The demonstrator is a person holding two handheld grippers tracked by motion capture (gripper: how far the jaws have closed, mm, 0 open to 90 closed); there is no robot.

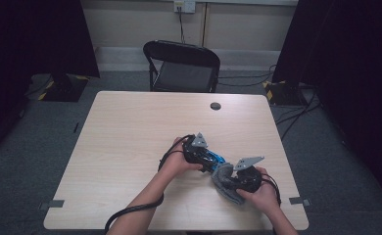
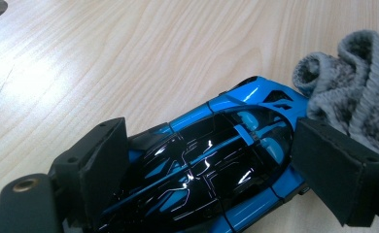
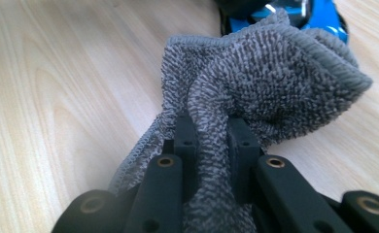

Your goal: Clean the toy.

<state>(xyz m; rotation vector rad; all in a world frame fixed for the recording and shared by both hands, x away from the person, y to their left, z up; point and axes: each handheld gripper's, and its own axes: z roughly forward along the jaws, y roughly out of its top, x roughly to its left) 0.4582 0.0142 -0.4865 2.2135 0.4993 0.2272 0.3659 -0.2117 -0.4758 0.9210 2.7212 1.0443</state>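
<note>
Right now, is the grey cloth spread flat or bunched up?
Bunched: the grey cloth is gathered in folds, pinched in the right gripper.

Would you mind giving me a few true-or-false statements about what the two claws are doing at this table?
1. The left claw has its jaws on either side of a blue and black toy car. True.
2. The right claw is open, with nothing in it. False: it is shut on a grey cloth.
3. The grey cloth is next to one end of the toy car. True.
4. The toy car is red. False: it is blue with a black top.
5. A black chair stands at the far side of the table. True.
</note>
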